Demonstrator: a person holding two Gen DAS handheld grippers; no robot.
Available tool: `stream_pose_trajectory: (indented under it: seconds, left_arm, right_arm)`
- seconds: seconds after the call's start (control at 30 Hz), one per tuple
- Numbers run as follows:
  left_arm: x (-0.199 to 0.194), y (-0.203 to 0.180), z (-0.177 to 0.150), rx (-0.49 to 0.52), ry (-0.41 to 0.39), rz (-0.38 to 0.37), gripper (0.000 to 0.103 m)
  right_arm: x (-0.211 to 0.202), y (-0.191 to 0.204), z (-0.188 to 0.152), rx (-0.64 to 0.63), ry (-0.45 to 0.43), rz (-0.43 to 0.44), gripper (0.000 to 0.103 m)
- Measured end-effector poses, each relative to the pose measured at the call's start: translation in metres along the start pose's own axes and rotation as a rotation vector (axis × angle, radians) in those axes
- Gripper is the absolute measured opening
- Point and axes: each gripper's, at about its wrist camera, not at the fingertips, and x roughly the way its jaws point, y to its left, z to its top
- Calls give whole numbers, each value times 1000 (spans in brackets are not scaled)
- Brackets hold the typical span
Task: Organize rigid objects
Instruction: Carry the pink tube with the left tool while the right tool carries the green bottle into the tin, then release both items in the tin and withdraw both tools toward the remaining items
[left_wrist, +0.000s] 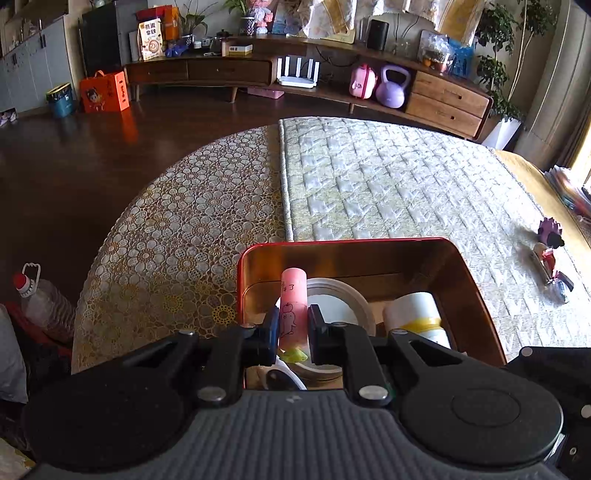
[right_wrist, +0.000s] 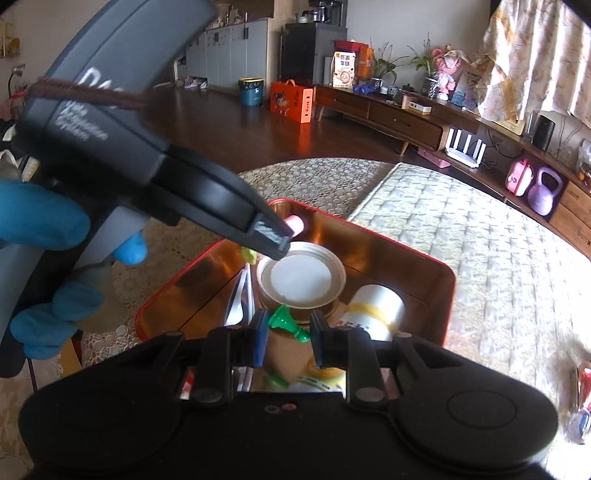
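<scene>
- Left gripper (left_wrist: 291, 325): jaws nearly closed, clamped on a pink cylinder (left_wrist: 293, 295) with doodles on it; the cylinder stands upright over the near-left part of the red tin (left_wrist: 347, 242).
- Right gripper (right_wrist: 286, 338): jaws also nearly closed, pinching a small green plastic piece (right_wrist: 286, 321) by its flared end, over the tin's near edge.
- A hand in a blue glove (right_wrist: 44, 221) carries the left gripper, seen in the right wrist view.
- Tin sits on the tabletop (left_wrist: 177, 229), partly on a quilted mat (left_wrist: 388, 184) beside a lace-pattern cloth.
- Tin contents: a round lid-like can with white top (right_wrist: 301, 278), a white roll with yellow band (right_wrist: 376, 306) lying on its side, a white spoon-like item (left_wrist: 284, 376) at the near side, and some bits I cannot identify.
- Progress, my reading: well along; several items are already boxed, two more are held above the tin and not yet released.
- Left to do: a small cluster of toys (left_wrist: 550, 258) lies on the mat, well apart from the tin.
</scene>
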Motion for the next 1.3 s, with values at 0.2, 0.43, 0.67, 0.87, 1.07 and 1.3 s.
stream_pose_trajectory:
  seconds: [0.2,0.43,0.67,0.87,1.07,1.3]
  left_arm:
    - [16,2,2,-3,28,-1,16]
    - [20,2,3,0,26,1,16]
    - [20,4,1,-8,30,-1,16]
    - [17,2,-1,-1,32,3,16]
    - [9,2,-4,-12,32,-11,16]
    - [-6,-5,-5,-2,1,-19,28]
  right_arm:
    - [5,4,-3,-4,21,7,23]
    - [8,8,-6,-14,36,17,23]
    - [3,6,-7,-3,44,30,24]
    - [-5,6,-7,6,30,39,24]
    - [-18,-1,-7,42,8,56,26]
    - [-36,-7,-11,61,-39,43,28]
